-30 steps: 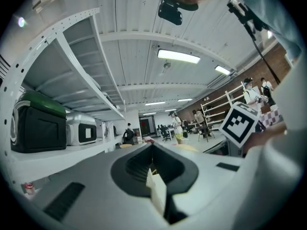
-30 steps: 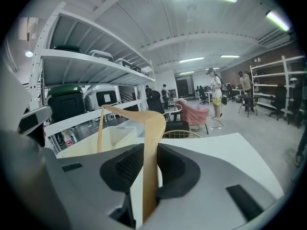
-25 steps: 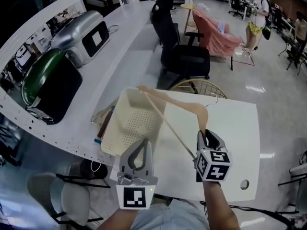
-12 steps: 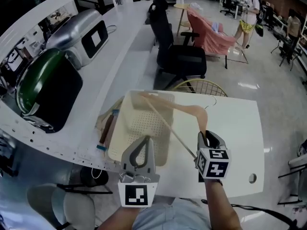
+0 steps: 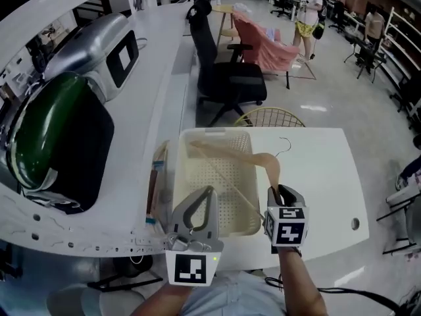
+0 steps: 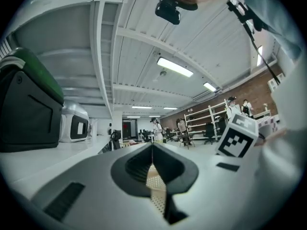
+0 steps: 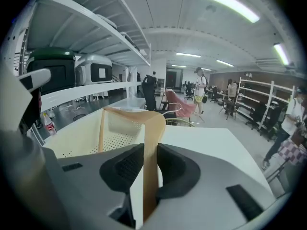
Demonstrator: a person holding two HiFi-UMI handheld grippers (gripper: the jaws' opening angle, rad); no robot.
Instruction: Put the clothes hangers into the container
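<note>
Your right gripper pinches the hanger, left gripper jaws together, empty; hook at 12 o'clock could snag the container rim

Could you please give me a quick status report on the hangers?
Left tool shut, empty. Right tool shut on wooden hanger, over the basket. Nothing seen blocking.

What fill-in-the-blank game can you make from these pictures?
The right hand-held gripper is shut on a wooden ___.
The left hand-held gripper has its jaws together and holds ___.
The cream basket stands on a ___ table.
Missing words: hanger; nothing; white.
</note>
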